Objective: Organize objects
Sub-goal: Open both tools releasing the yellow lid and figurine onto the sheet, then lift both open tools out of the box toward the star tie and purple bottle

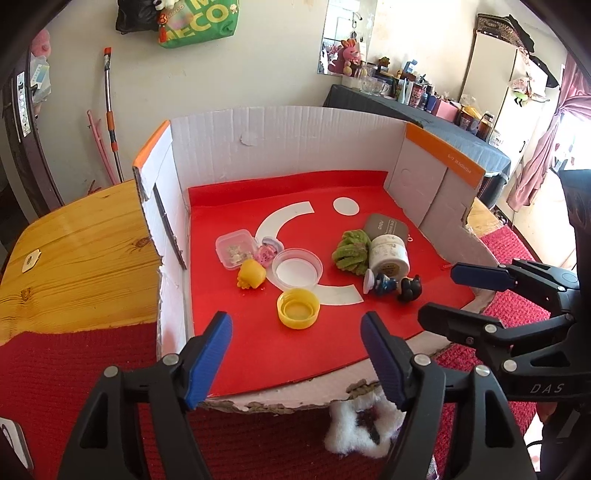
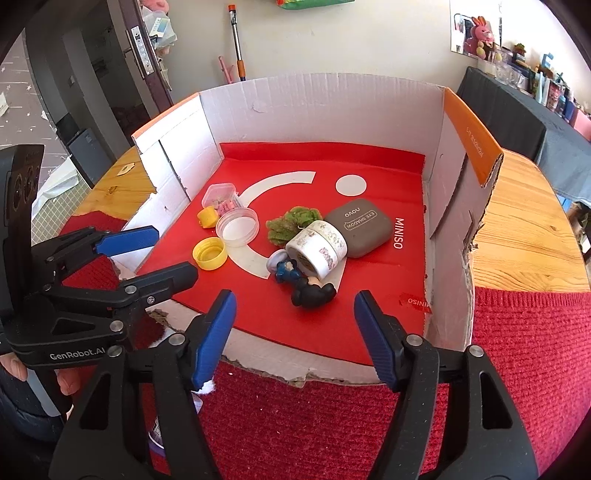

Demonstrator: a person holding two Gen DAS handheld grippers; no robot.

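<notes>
While both the left gripper [image 1: 295, 363] and right gripper [image 2: 293, 338] gape empty, a fluffy white star-shaped plush [image 1: 364, 424] lies on the red cloth [image 1: 92, 387] below

A pink plush rabbit [image 1: 349, 55] sits before a wall mirror [image 1: 347, 35] above a cluttered dark-clothed table [image 1: 424, 110].

Corrugated cardboard box [image 1: 288, 140], glossy red liner [image 1: 295, 350], varnished wood table [image 1: 81, 251], perhaps knitted cloth [image 2: 517, 369].
</notes>
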